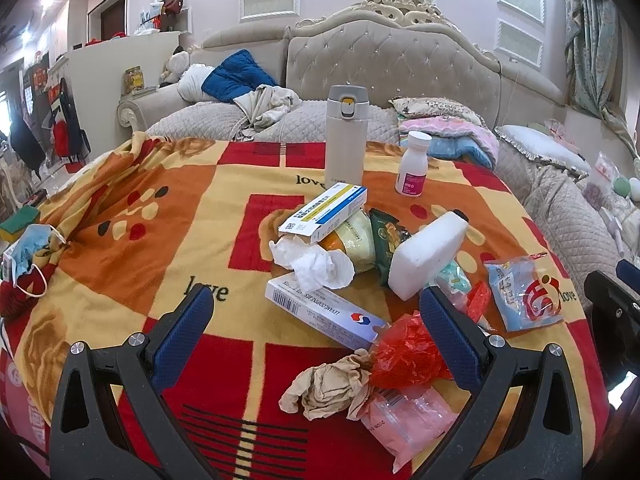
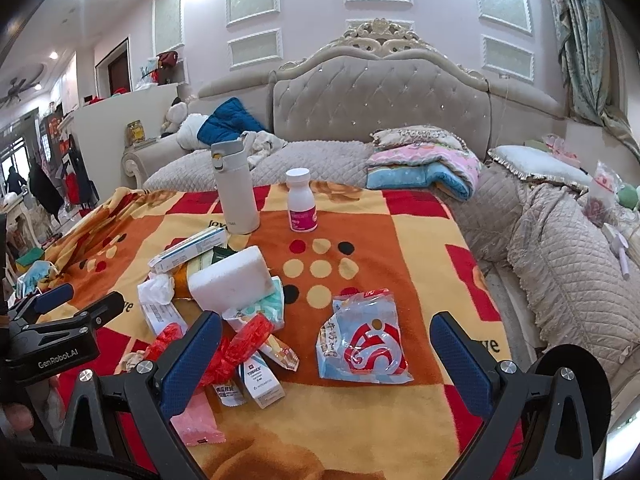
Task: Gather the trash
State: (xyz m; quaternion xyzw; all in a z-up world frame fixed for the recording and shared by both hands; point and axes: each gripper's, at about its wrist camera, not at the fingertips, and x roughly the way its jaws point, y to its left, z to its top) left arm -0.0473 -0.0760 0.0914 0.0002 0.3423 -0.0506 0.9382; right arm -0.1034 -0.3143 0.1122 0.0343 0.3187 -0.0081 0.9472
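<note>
I am holding the left hand-held gripper (image 1: 316,320) spread wide and empty over the trash at centre frame: a long box (image 1: 324,314), white tissue (image 1: 316,266), red wrap (image 1: 408,350) and crumpled paper (image 1: 328,386) are lying between its fingers on the blanket (image 1: 132,248). In the right view, my right hand-held gripper (image 2: 326,354) is also gaping wide and empty, framing a plastic bag (image 2: 362,344) at lower centre. A flask (image 2: 234,188) and a bottle (image 2: 301,200) are standing upright further up, well apart from the pile.
</note>
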